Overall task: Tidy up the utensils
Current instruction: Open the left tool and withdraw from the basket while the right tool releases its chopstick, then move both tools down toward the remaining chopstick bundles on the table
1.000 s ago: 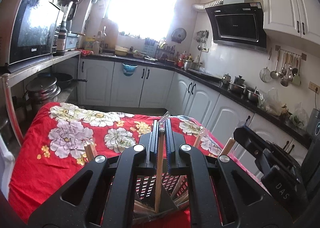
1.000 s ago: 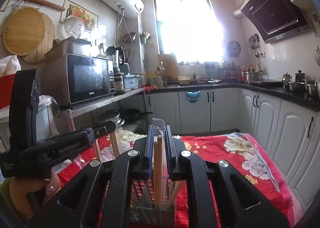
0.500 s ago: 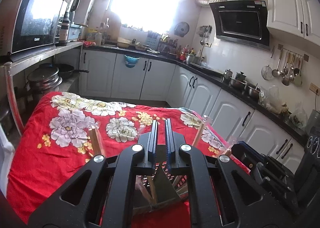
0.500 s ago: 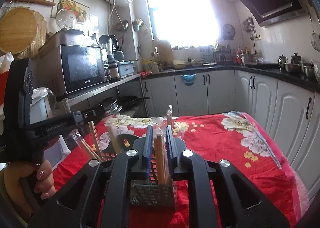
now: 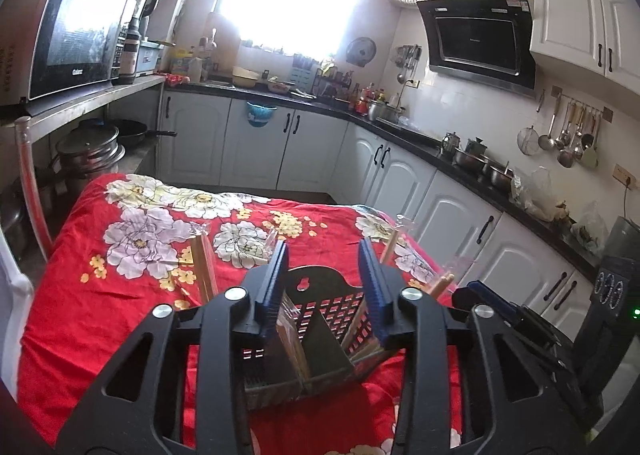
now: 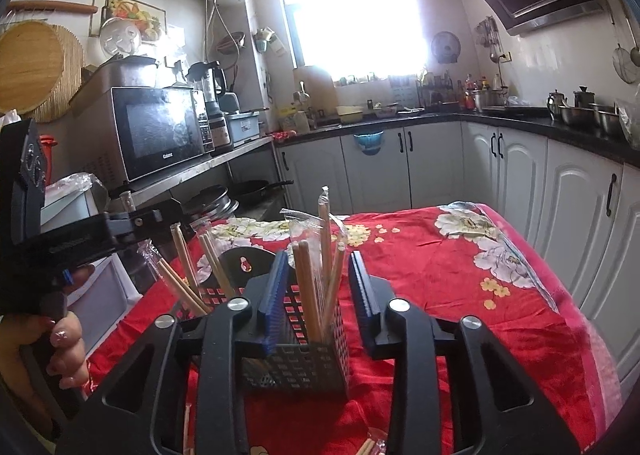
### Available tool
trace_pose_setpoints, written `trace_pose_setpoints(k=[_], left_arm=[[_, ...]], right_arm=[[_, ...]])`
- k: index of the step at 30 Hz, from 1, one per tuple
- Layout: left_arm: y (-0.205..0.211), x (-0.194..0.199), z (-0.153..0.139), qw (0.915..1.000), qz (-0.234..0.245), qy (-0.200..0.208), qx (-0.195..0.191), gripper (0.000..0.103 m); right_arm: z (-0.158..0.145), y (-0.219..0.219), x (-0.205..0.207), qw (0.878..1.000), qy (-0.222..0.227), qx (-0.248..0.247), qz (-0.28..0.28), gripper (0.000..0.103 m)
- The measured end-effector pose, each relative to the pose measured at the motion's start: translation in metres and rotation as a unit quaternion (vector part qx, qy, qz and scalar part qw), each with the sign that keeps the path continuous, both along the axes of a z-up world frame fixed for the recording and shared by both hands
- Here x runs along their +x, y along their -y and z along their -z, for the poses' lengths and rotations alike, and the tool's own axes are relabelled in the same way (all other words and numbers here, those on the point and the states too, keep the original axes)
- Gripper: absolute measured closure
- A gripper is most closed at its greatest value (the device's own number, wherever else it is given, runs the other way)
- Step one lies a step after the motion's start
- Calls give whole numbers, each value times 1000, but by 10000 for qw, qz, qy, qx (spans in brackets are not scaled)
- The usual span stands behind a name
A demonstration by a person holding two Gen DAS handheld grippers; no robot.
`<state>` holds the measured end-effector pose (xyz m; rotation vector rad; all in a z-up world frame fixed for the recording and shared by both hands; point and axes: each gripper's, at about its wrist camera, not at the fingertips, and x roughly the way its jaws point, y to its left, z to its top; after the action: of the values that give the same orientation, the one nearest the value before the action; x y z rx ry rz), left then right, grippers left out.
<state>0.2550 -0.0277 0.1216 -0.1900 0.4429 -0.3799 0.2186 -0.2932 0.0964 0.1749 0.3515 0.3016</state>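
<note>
Microwave on shelf, range hood, red floral tablecloth

One utensil caddy, two hand-held grippers, several wrapped chopstick pairs.

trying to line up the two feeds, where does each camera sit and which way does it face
Left wrist: on the left gripper, jaws open, facing down over the black utensil caddy toward the range hood wall; the right gripper's body shows at right.
Right wrist: on the right gripper, jaws open, facing the caddy and microwave; the left hand shows.
Shared: caddy, wrapped chopsticks, red floral tablecloth, window.
</note>
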Motion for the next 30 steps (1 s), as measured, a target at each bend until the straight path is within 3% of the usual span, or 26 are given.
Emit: trace_pose_setpoints(k=[11, 30], left_arm=[[-3, -21, -5, 9998, 167, -58, 9, 41], [-20, -67, 21, 9990, 202, -372, -125, 16]], right_arm=[[0, 6, -15, 9999, -150, -46, 0, 60], [11, 9, -43, 9985, -536, -110, -85, 51]])
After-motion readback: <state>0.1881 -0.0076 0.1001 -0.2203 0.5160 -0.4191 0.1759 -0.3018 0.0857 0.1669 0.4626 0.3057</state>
